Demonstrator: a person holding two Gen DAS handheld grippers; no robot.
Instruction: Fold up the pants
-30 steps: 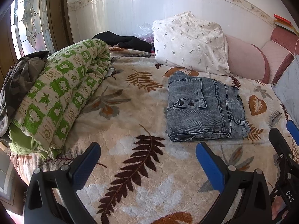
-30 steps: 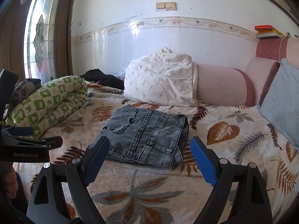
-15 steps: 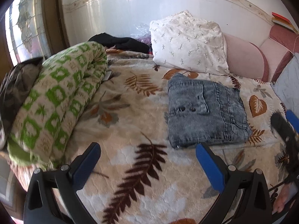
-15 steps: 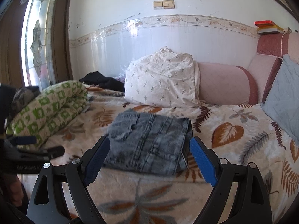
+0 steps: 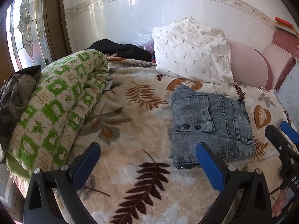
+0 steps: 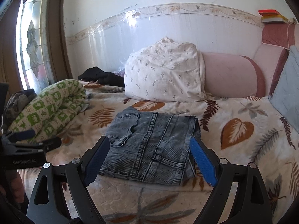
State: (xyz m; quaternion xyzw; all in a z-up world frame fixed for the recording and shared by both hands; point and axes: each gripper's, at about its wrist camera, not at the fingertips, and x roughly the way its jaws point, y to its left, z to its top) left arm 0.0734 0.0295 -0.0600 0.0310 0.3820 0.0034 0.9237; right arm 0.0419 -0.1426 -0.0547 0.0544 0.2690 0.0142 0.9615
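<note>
Grey denim pants (image 5: 209,125) lie folded into a compact rectangle on the leaf-patterned blanket (image 5: 130,134); they also show in the right wrist view (image 6: 151,145). My left gripper (image 5: 147,166) is open and empty, hovering over the blanket to the left of the pants' near corner. My right gripper (image 6: 151,160) is open and empty, held just in front of the pants with its fingers level with their near side edges. The right gripper appears at the far right of the left wrist view (image 5: 280,136); the left gripper appears at the left of the right wrist view (image 6: 35,140).
A rolled green-and-white quilt (image 5: 56,112) lies along the bed's left side. A white patterned pillow (image 5: 190,50) and a pink bolster (image 5: 248,65) stand behind the pants. Dark clothing (image 5: 123,50) lies at the back, a grey-blue cushion (image 6: 287,87) at right.
Both grippers have moved a little closer to the folded pants. Both stay open and empty. The pants have not moved.
</note>
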